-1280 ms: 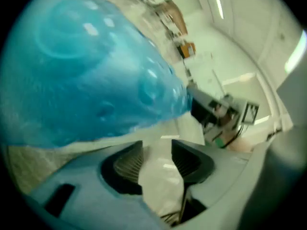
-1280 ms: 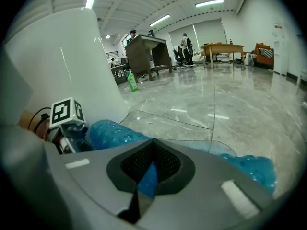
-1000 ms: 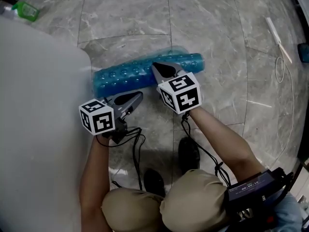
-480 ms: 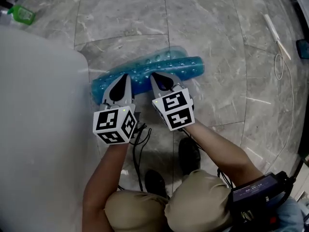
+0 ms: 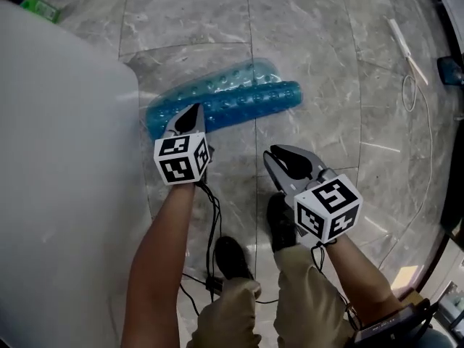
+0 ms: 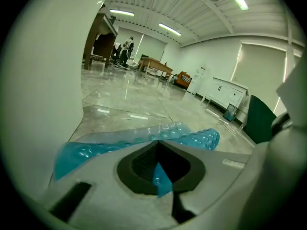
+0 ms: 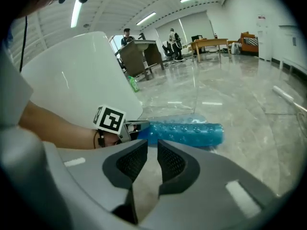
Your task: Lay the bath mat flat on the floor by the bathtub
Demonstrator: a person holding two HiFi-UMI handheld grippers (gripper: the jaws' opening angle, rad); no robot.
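Note:
The blue bubbled bath mat lies partly rolled on the marble floor beside the white bathtub. My left gripper is shut on the mat's near edge by its left end. In the left gripper view a blue fold of the mat is pinched between the pads, and the roll stretches away behind. My right gripper is off the mat, well back on the near side, its jaws opening a narrow gap with nothing between them. The right gripper view shows the roll ahead of that gripper.
A green bottle stands past the tub's far corner. A white stick and a thin white cable lie on the floor at the right. The person's shoes and the gripper cables sit just behind the grippers.
The right gripper let go of the mat and drew back towards the person, to the right. The left gripper moved forward onto the mat's near edge and took hold.

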